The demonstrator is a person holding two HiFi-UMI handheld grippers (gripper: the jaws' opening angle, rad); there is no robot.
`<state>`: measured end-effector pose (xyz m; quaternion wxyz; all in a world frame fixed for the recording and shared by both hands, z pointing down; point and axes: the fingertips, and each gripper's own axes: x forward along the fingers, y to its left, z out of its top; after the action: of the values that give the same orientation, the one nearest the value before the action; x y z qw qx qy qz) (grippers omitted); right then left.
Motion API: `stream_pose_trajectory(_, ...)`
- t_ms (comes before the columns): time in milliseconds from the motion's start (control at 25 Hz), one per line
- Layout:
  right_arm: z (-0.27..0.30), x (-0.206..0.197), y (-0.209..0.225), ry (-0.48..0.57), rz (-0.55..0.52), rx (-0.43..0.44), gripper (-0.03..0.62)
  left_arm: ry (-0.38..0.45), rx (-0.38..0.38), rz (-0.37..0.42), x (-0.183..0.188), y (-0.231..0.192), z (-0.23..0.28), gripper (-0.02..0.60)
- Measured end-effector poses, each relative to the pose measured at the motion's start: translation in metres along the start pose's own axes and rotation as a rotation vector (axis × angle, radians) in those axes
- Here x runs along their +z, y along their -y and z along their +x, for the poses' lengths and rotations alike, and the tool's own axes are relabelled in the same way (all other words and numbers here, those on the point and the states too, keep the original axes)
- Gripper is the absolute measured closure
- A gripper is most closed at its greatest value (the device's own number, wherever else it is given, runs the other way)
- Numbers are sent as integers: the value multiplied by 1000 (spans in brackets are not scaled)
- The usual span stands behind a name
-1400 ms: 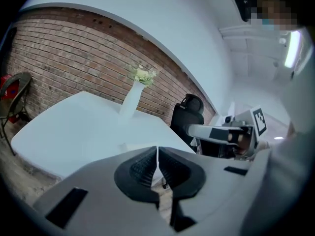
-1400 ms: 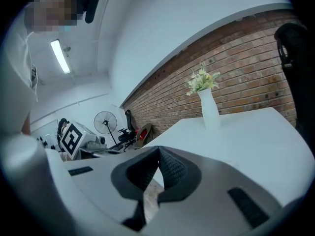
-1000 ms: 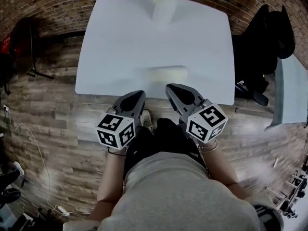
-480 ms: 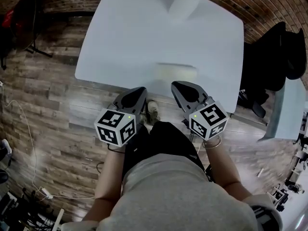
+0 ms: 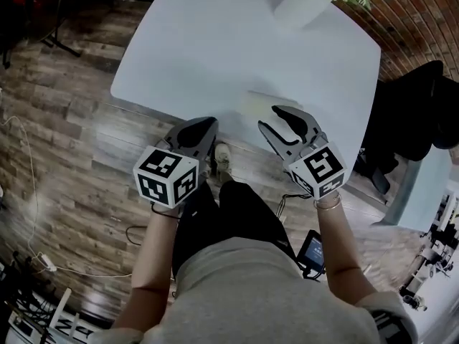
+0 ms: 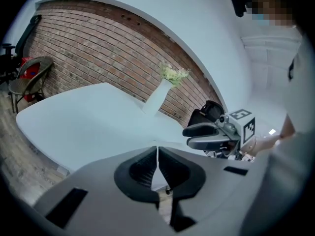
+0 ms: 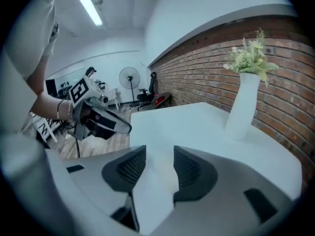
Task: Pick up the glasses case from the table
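The glasses case (image 5: 258, 104), pale and blurred, lies on the white table (image 5: 215, 49) close to its near edge. My right gripper (image 5: 269, 118) hovers just this side of the case, rolled on its side. Its jaws are opening, and only white tabletop shows between them in the right gripper view (image 7: 160, 163). My left gripper (image 5: 208, 122) is shut and empty, over the table's near edge to the left of the case. In the left gripper view its jaws (image 6: 157, 154) meet in a thin line, and the right gripper (image 6: 189, 136) shows beyond them.
A white vase with pale flowers (image 5: 305, 9) stands at the table's far side, against a brick wall (image 7: 206, 68). A black chair (image 5: 423, 113) sits to the right of the table. Wood floor with cables (image 5: 43, 256) lies on the left.
Both grippers have sunk toward the table's near edge. The right gripper has rolled onto its side and its jaws have parted. The left gripper stays shut.
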<state>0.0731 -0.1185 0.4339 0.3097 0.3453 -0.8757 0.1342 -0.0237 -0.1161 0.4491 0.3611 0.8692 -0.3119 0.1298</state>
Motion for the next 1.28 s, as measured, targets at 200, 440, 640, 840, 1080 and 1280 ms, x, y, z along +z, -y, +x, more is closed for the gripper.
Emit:
stream_pose_trajectory(200,27,-28,-3,-171,-228,115,327,18,39,-52,-10,-11,3,568)
stream_pose_trajectory(440,46,-51,10,-273,-321,168,265,14,55,-40,-19,-12,8,568)
stream_pose_trajectory(640,63,-61,13,-320,-395,215,247,12,72,-70,-26,-22,11,568)
stream_pose_trajectory(840,72,-66,10,-343,-409,244,244,5,72,-89,-31,-21,14,568)
stream_pose_trajectory(1080,68,-66,17,-326,-419,217,264,0,53,-85,-32,-15,21,568)
stream_pose_trajectory(1280,70,-69,19,-354,-420,265,292,-17,28,-41,-31,-7,27,568)
